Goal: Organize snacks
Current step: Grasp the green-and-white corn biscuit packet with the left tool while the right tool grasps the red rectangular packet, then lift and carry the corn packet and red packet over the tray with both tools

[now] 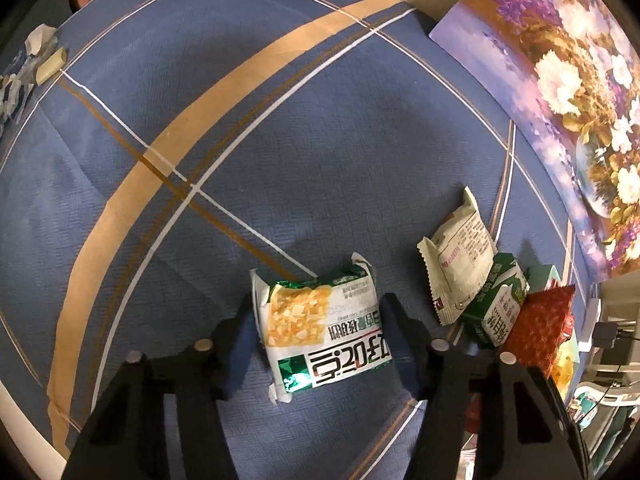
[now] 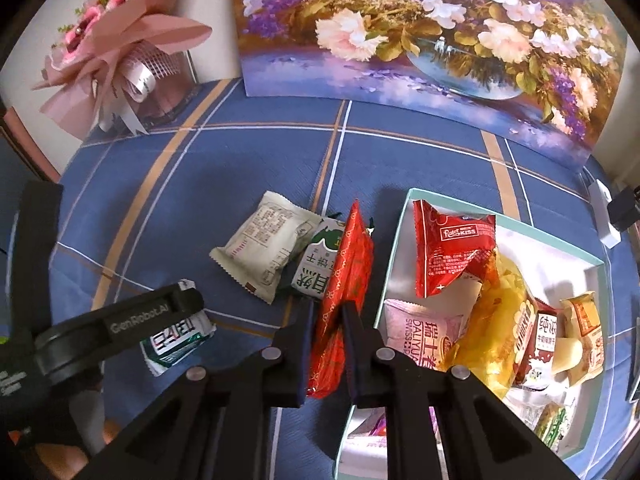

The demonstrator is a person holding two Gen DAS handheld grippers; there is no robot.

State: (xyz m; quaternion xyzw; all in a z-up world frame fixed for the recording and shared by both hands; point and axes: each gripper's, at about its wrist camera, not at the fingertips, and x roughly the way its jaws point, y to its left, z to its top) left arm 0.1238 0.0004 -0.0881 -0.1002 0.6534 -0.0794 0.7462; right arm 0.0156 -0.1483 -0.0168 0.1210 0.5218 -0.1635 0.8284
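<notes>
My left gripper points down at the blue tablecloth, and its two pads press the sides of a green-and-white packet with a yellow picture. The right wrist view shows that packet under one left finger. My right gripper is shut on a red patterned packet, which stands on edge just left of the teal-rimmed box. A cream packet and a green-and-white milk-biscuit packet lie side by side behind the red one.
The box holds several snacks, among them a red bag and a yellow bag. A flower painting leans along the far edge, and a pink bouquet stands at the back left. Loose wrappers lie at the far left.
</notes>
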